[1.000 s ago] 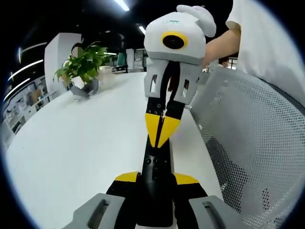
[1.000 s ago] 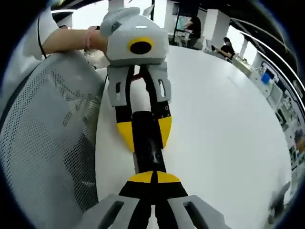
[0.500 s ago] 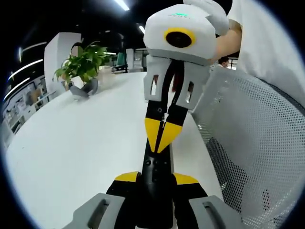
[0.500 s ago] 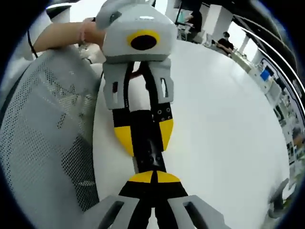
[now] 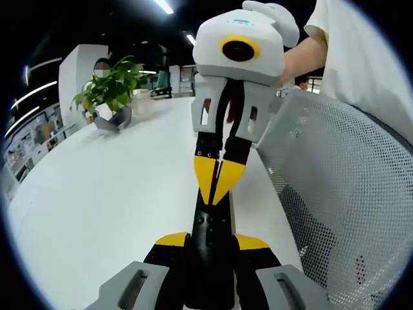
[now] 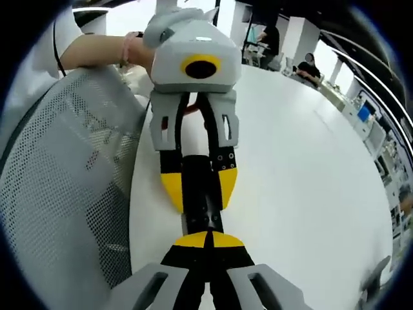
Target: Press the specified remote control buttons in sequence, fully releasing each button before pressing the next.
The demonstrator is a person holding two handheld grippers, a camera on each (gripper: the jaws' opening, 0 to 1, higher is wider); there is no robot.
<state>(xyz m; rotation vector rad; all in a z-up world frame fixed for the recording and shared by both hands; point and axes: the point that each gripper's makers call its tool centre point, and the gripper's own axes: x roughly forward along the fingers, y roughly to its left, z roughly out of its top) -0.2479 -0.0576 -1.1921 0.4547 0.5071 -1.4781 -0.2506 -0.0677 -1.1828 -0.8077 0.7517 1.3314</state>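
Observation:
A slim black remote rises from between the yellow-tipped jaws of my left gripper, which is shut on its lower end. My right gripper comes down from the top of the left gripper view. It is shut, and its joined yellow tips rest on the remote's upper face. In the right gripper view the same shut tips of my right gripper meet the near end of the remote. Beyond them, the left gripper clamps the remote from both sides.
Both grippers hang over the edge of a white table. A grey mesh chair back stands close beside it. A potted plant sits at the table's far end. The person's bare arm reaches in. Seated people are in the background.
The right gripper's body has rocked slightly while its shut tips stay on the remote. The left gripper keeps its hold. Both views sway a little.

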